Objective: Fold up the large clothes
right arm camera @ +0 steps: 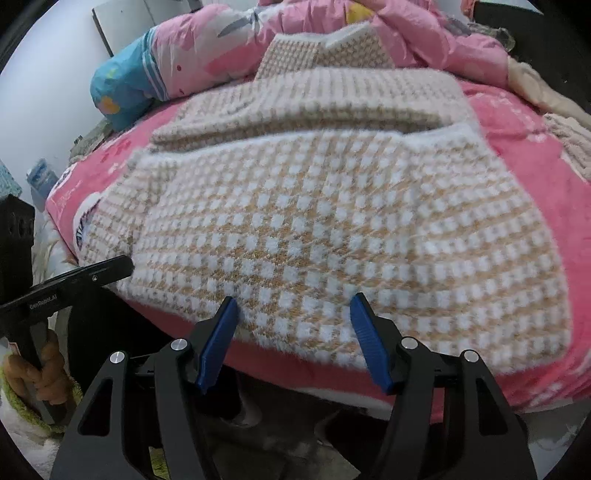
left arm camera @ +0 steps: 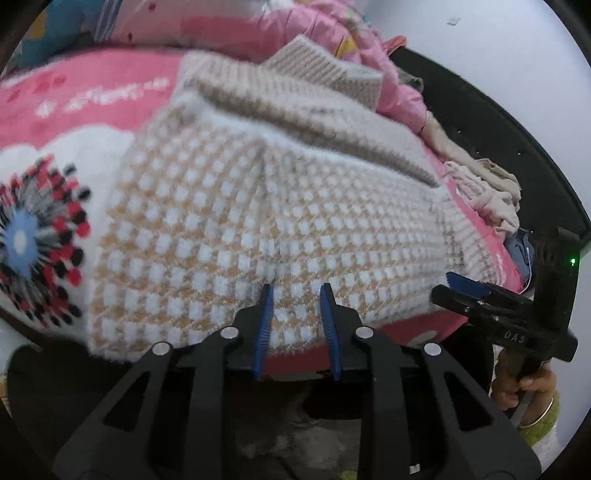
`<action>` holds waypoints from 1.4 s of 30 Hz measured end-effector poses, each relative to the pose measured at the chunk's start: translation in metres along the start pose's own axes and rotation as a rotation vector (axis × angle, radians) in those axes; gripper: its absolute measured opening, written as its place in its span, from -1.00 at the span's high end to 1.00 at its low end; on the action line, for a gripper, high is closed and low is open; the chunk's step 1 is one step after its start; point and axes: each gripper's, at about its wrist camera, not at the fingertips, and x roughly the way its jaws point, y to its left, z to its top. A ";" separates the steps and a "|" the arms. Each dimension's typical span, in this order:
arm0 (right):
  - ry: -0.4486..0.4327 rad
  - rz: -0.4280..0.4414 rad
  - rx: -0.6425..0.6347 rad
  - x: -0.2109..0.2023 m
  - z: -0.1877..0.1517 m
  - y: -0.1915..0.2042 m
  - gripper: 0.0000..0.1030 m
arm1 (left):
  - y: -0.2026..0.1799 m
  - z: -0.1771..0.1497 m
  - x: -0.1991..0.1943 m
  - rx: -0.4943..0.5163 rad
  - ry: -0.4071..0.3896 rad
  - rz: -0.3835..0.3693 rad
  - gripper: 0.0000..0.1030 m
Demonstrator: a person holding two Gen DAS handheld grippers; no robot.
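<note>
A beige and white checked knit sweater (left arm camera: 266, 221) lies flat on the pink bedspread (left arm camera: 92, 107), its sleeves folded across the far end. My left gripper (left arm camera: 296, 291) hovers over the sweater's near edge. Its blue pads stand a narrow gap apart, the flat knit shows between them, and nothing is pinched. My right gripper (right arm camera: 293, 306) is open wide above the same near edge of the sweater (right arm camera: 325, 221), further right. In the left wrist view the right gripper (left arm camera: 448, 288) sits just off the sweater's right corner. The left gripper (right arm camera: 122, 264) reaches the left corner in the right wrist view.
A pink quilt (right arm camera: 406, 33) and a blue pillow (right arm camera: 122, 88) lie bunched at the head of the bed. Loose pale clothes (left arm camera: 491, 192) are piled along the bed's right side beside a dark frame (left arm camera: 498, 129). A hand (left arm camera: 524, 387) grips the right tool's handle.
</note>
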 end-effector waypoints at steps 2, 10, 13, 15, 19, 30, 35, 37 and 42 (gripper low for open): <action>-0.036 -0.020 0.031 -0.016 0.001 -0.011 -0.22 | 0.004 0.003 -0.015 -0.003 -0.047 0.007 0.36; 0.023 -0.101 0.234 -0.005 -0.006 -0.075 -0.36 | 0.047 0.014 -0.006 -0.136 -0.016 0.042 0.14; 0.010 -0.117 0.222 -0.017 -0.001 -0.068 -0.46 | 0.042 0.017 -0.012 -0.123 -0.022 0.055 0.10; -0.003 -0.112 0.229 -0.025 0.002 -0.067 -0.55 | 0.038 0.019 -0.016 -0.113 -0.021 0.070 0.02; -0.053 -0.106 0.221 -0.043 0.010 -0.056 -0.64 | 0.024 0.027 -0.027 -0.067 -0.039 0.121 -0.19; -0.098 -0.170 0.096 -0.053 0.022 -0.015 -0.79 | -0.013 0.046 -0.039 0.030 -0.067 0.207 -0.58; -0.072 -0.193 0.064 -0.043 0.019 -0.006 -0.79 | -0.021 0.045 -0.034 0.054 -0.053 0.221 -0.61; -0.068 -0.188 0.058 -0.042 0.018 -0.003 -0.79 | -0.022 0.044 -0.031 0.063 -0.047 0.233 -0.61; -0.064 -0.190 0.057 -0.040 0.017 -0.003 -0.79 | -0.027 0.044 -0.026 0.075 -0.034 0.257 -0.61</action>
